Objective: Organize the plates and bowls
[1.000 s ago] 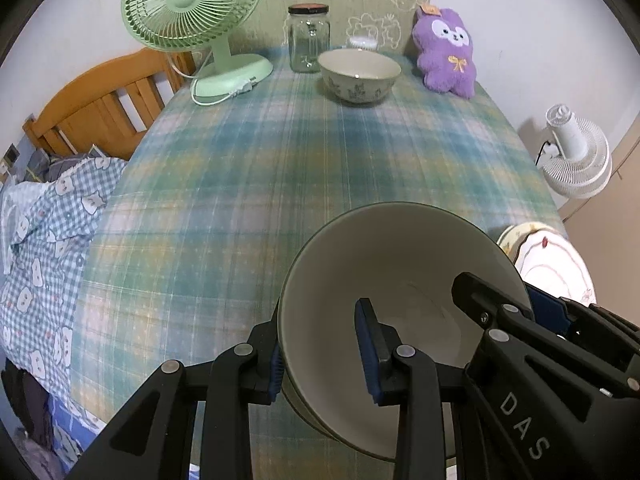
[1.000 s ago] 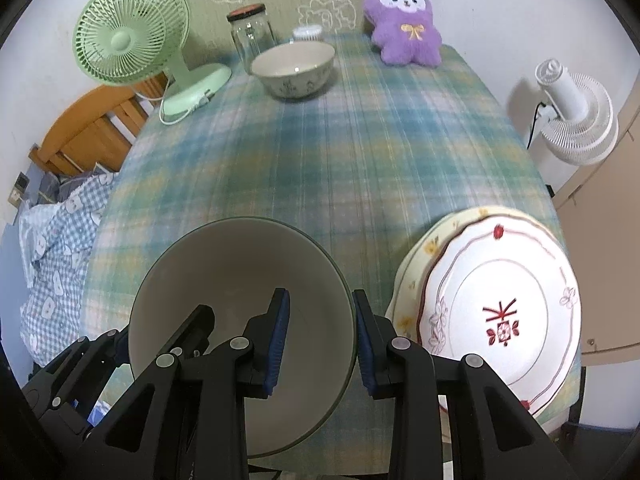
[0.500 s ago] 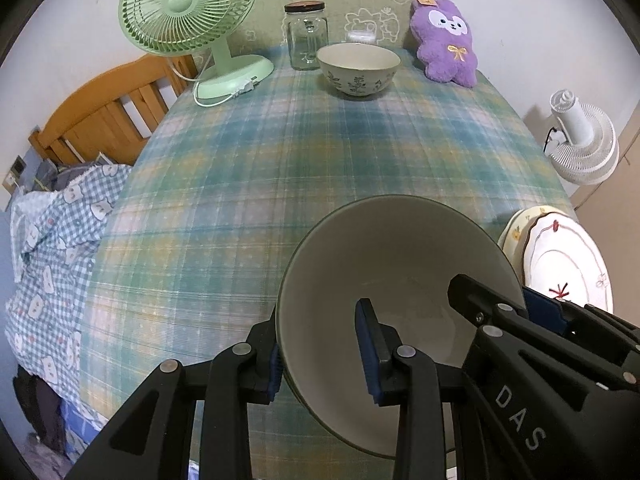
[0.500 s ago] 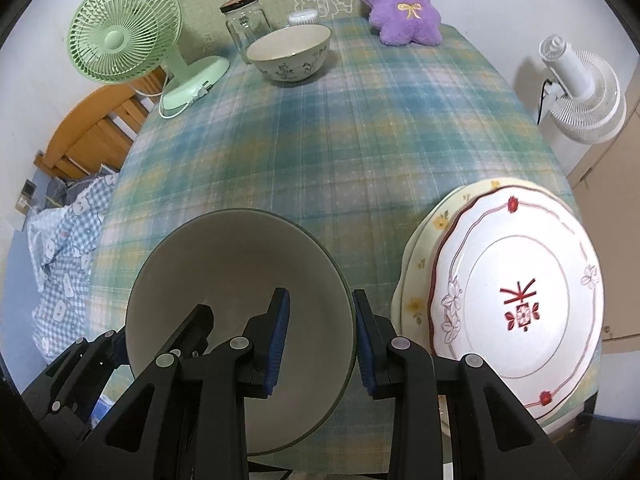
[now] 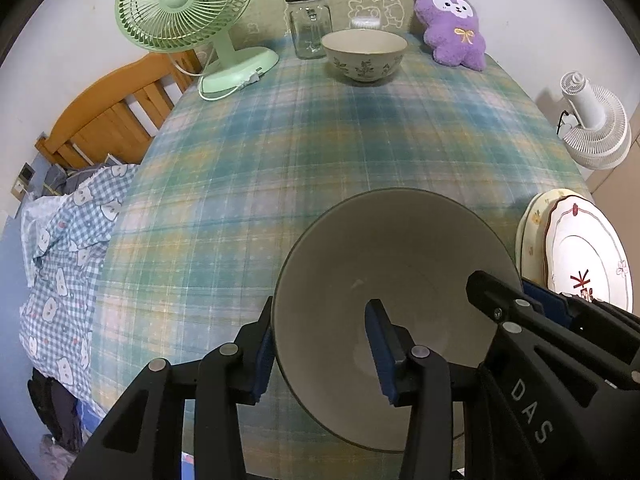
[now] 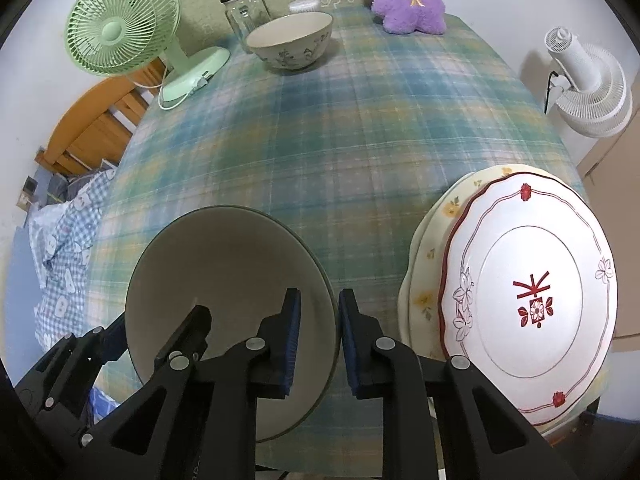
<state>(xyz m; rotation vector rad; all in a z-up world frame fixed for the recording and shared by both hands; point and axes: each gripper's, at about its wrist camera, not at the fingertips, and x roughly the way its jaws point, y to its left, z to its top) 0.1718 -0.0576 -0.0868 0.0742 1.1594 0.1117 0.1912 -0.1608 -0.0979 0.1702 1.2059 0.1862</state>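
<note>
Two grippers clamp one grey bowl (image 5: 392, 264) above the table (image 5: 320, 140): left gripper (image 5: 324, 350) its left rim; right gripper (image 6: 316, 340) its right rim.

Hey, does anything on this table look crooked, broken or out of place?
Only the red-patterned plate: it sits off-centre on the cream plate, and the stack overhangs the table's near right corner. Nothing looks broken or spilled.

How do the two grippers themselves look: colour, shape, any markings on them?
Both the left gripper and the right gripper are matte black plastic frames with angular, triangular cut-outs and silver round rivets. Their fingers carry dark blue ribbed pads. White letters "DAS" are printed on the right gripper's side. No cables or sleeves show.
</note>
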